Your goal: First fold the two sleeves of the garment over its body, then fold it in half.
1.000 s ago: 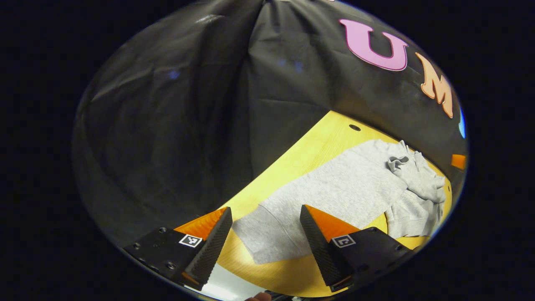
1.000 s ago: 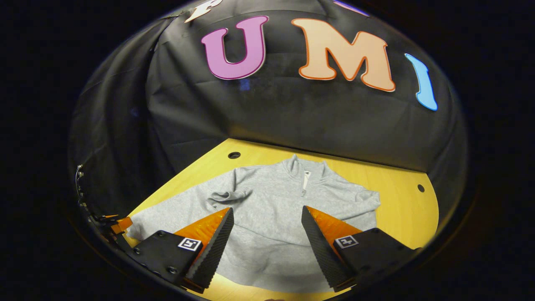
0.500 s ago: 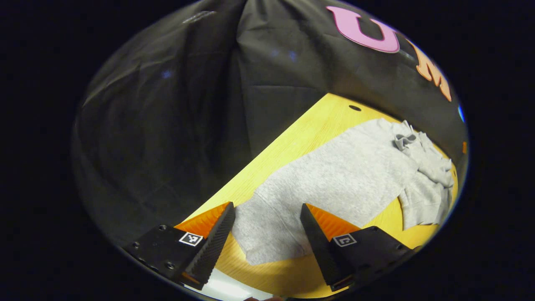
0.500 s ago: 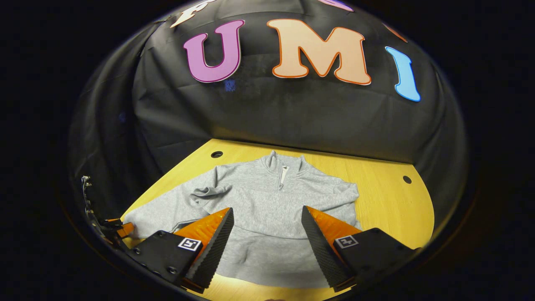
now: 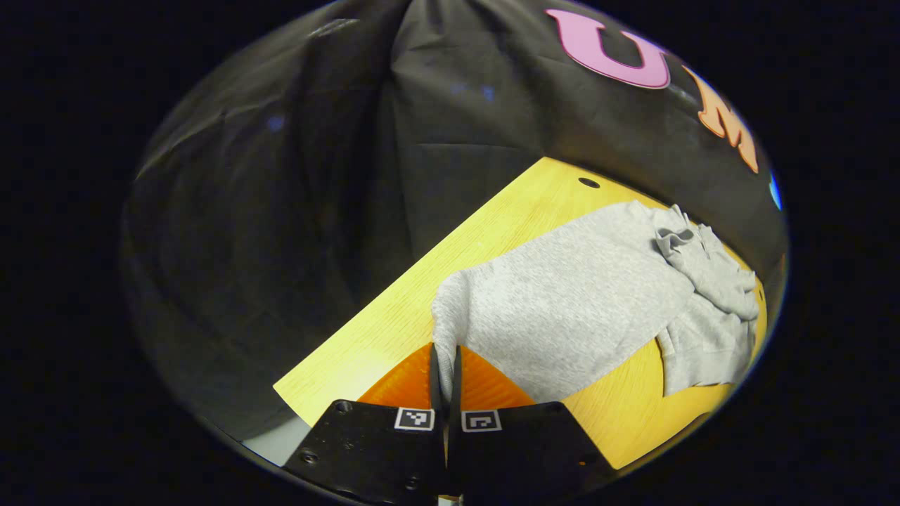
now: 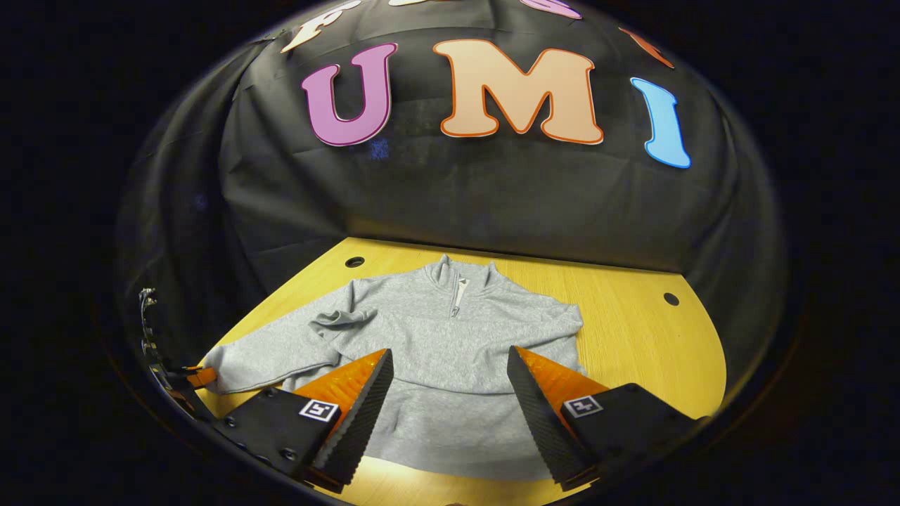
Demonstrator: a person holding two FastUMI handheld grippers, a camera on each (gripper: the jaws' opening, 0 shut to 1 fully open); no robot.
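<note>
Left gripper [image 5: 444, 365]: closed, pinching the cuff of one sleeve [image 5: 562, 309].
Right gripper [image 6: 447, 400]: jaws apart, above the hem.
Sweatshirt [image 6: 450, 344]: one, grey, quarter-zip, flat on the wooden table [image 6: 633, 330].
Table holes: two in right gripper view, one in left gripper view.

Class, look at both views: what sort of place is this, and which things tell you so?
Most likely a staged recording booth, not a home: a black cloth wall closes in a bare yellow wooden table with round holes, and a lone grey zip-neck sweatshirt lies spread on it.
</note>
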